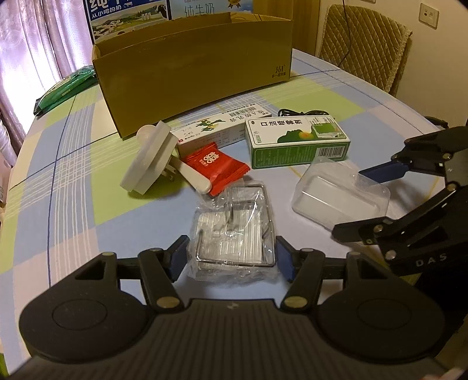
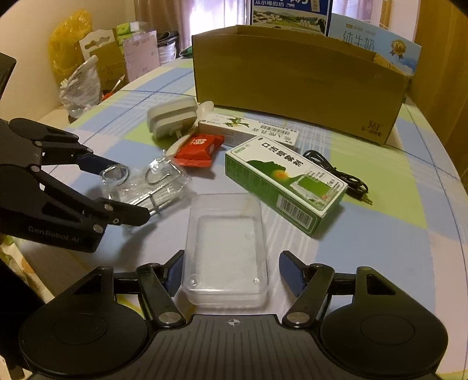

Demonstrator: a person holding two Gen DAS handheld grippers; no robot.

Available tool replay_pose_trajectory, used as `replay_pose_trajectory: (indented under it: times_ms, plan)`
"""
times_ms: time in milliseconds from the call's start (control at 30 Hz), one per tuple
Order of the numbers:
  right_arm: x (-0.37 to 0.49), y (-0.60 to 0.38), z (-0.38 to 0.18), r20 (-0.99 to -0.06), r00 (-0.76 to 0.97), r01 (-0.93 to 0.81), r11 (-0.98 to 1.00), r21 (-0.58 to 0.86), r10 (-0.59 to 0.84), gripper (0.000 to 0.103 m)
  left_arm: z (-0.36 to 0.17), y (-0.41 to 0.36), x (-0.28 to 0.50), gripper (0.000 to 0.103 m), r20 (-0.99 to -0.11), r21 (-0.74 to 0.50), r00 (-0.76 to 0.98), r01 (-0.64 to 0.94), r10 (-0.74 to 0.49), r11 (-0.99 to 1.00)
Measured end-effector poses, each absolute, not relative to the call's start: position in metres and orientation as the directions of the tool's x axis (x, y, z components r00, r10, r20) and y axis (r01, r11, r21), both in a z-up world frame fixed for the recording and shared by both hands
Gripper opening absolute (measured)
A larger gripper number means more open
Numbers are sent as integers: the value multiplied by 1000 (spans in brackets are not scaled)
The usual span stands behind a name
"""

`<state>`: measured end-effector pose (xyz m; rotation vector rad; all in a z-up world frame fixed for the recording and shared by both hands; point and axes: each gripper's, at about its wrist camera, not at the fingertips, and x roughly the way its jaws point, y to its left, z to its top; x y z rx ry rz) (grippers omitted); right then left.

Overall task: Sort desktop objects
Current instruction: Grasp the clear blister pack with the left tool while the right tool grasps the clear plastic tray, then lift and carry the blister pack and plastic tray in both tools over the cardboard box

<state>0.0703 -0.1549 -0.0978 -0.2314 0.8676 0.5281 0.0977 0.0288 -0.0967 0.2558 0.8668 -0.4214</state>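
1. Left gripper (image 1: pixel 231 257): held low over the table (image 1: pixel 73 175), fingers pointing toward the cardboard box (image 1: pixel 193 67). Jaws spread, one on each side of the bagged metal hook (image 1: pixel 234 231); contact with the bag cannot be told. Not clamped.
2. Right gripper (image 2: pixel 231 271): also low and level, jaws spread either side of the near end of the clear plastic case (image 2: pixel 226 248). Small gaps show at both pads; nothing grasped.
3. Both items lie flat on the checked cloth, near the front edge, side by side and apart.
4. Behind them: green medicine box (image 2: pixel 280 181), white tube carton (image 2: pixel 248 128), red sachet (image 2: pixel 199 147), white plug adapter (image 1: pixel 149 157), white spoon (image 1: pixel 196 178). The adapter, spoon and sachet are bunched together, touching.
5. Right view only: black cable (image 2: pixel 336 172) fully visible just beside the green medicine box; clutter off the table's left edge, including a yellow bag (image 2: pixel 68 38).
6. Left view only: green packets (image 1: pixel 64 90) left of the cardboard box, quilted chair back (image 1: pixel 359 41), wall socket (image 1: pixel 428 14).
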Motion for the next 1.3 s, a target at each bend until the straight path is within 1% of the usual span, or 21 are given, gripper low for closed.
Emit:
replay_pose_trajectory:
  times_ms: [267,433,567,667,833,1033,1167,1300]
  plan:
    - [73,-153,-101,-767,538,-523,852,21,349,54,-98,28,99,52,-787,37,562,457,-256,889]
    - [71,-153,-101,-762,551,-511,860,14,340,54,-94,26,95,50,-775,47,573,473,-267,880]
    - [71,-156,-96,-740,578,-497,867,15,344,53,-91,25,93,49,-764,48,582,480,-277,876]
    - [69,-156,-92,-724,595,-496,868,13,350,53,-87,26,93,49,-757,25,583,474,-293,880]
    - [69,-160,-87,-700,625,-474,881,13,346,53,-79,26,91,49,-742,41,607,464,-285,885]
    - [70,-165,-78,-688,639,-451,892,27,344,53,-67,30,92,49,-721,4,622,445,-306,895]
    - [69,-170,-69,-674,654,-437,899,34,343,53,-57,29,89,49,-710,12,637,435,-298,901]
    - [71,-175,-58,-661,665,-418,907,56,347,53,-48,26,84,49,-700,-11,647,414,-302,910]
